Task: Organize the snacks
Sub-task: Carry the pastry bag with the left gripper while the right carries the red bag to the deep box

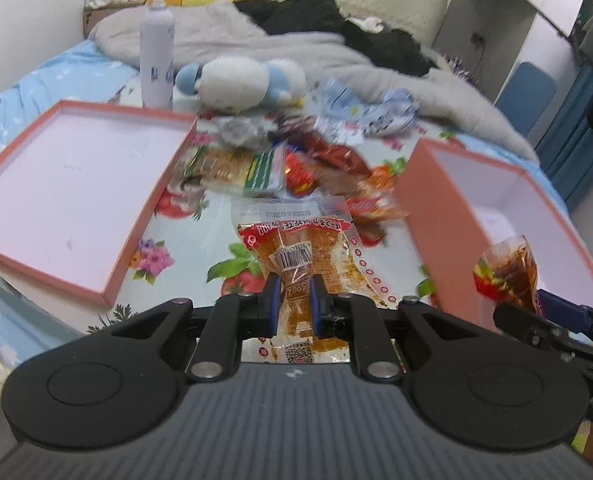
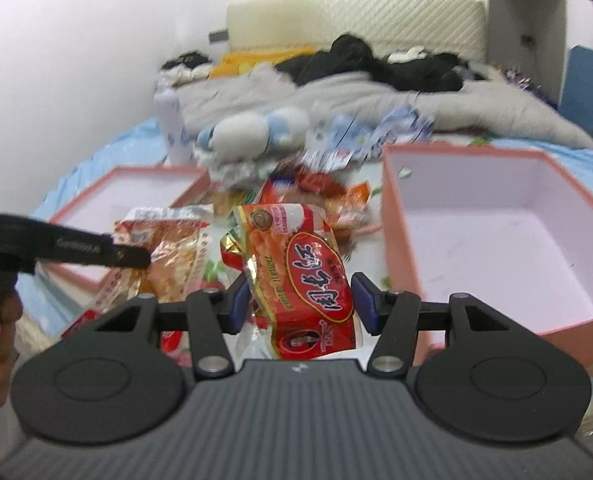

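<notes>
1. The left gripper [image 1: 294,300] is closed on an orange snack packet [image 1: 296,248]. Its blue pads pinch the packet's lower part, at the lower centre of the left wrist view, and the rest of the packet reaches up toward the middle of the frame.
2. The right gripper [image 2: 302,304] is clamped on a red snack packet [image 2: 296,272], one pad at each side edge, in the centre of the right wrist view.
3. Both packets seem light, soft and crinkly. The film looks glossy, so I judge it can slip.
4. A good hold is across the flat body, not on the thin sealed edge, which can fold.
5. The contents may crush, so gentle pressure is better.
6. The deep pink box [image 2: 496,216] is at the right of this view, and the shallow pink lid [image 1: 76,184] is at the left of the left wrist view. Other snacks [image 1: 316,164] lie between them.
</notes>
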Tool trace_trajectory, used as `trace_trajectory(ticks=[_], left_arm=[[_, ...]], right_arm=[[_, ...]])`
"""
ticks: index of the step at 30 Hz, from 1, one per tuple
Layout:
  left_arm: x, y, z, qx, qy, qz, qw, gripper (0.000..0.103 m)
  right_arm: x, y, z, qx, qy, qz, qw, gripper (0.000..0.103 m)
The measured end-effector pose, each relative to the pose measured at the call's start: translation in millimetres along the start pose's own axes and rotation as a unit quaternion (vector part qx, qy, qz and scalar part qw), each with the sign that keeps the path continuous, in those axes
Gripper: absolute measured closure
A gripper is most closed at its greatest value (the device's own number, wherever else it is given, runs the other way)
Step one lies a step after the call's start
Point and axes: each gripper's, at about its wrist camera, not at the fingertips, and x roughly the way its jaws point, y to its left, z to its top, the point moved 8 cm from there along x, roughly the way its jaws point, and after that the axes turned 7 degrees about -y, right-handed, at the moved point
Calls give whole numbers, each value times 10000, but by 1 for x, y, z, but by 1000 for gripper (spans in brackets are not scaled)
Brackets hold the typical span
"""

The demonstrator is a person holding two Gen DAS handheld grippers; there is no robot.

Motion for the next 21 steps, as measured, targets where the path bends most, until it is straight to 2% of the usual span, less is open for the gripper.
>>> trace_trajectory(ticks=[10,21], left_arm=[[-43,-48,20,95,-319,-500,9982,86],[-39,-104,26,335,-294,-1039,9936,86]], right_arm=[[-42,-29,24,229,-415,-354,9982,47],[-63,-73,27,410,-527,-820,9944,47]])
